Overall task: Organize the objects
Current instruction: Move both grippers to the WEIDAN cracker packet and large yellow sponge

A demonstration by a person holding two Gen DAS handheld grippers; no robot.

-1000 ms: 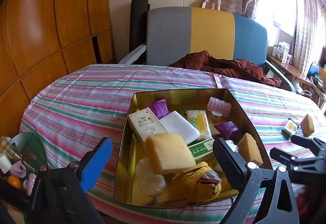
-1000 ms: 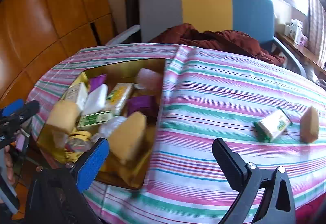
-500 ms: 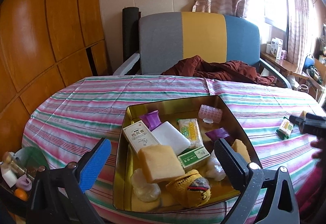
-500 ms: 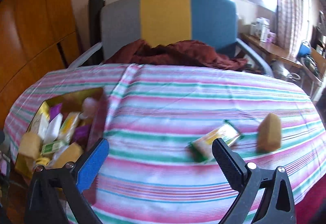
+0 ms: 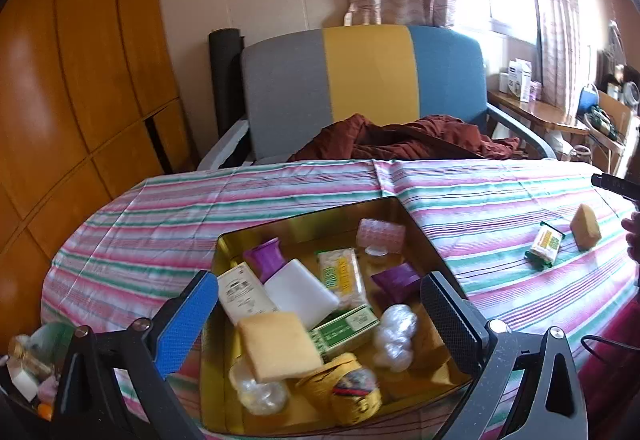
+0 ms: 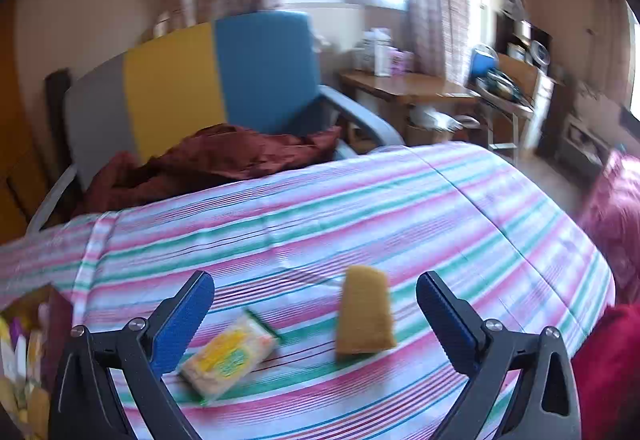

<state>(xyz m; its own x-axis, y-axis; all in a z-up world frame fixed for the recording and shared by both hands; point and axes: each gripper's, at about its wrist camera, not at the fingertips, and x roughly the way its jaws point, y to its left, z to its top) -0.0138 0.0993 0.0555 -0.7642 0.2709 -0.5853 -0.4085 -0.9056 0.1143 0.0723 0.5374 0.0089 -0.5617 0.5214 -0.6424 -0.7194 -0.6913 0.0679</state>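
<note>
We see a table draped in a striped cloth (image 5: 168, 216) of pink, green and white bands. On its near left part sits an open gold tin (image 5: 304, 218), filled with small packets and sponges. Well apart from it, toward the right, two things lie directly on the cloth: a yellow-and-green packet (image 6: 228, 356) and, just beside it on the right, a tan sponge (image 6: 365, 312). The far half of the cloth carries nothing we can make out.
</note>
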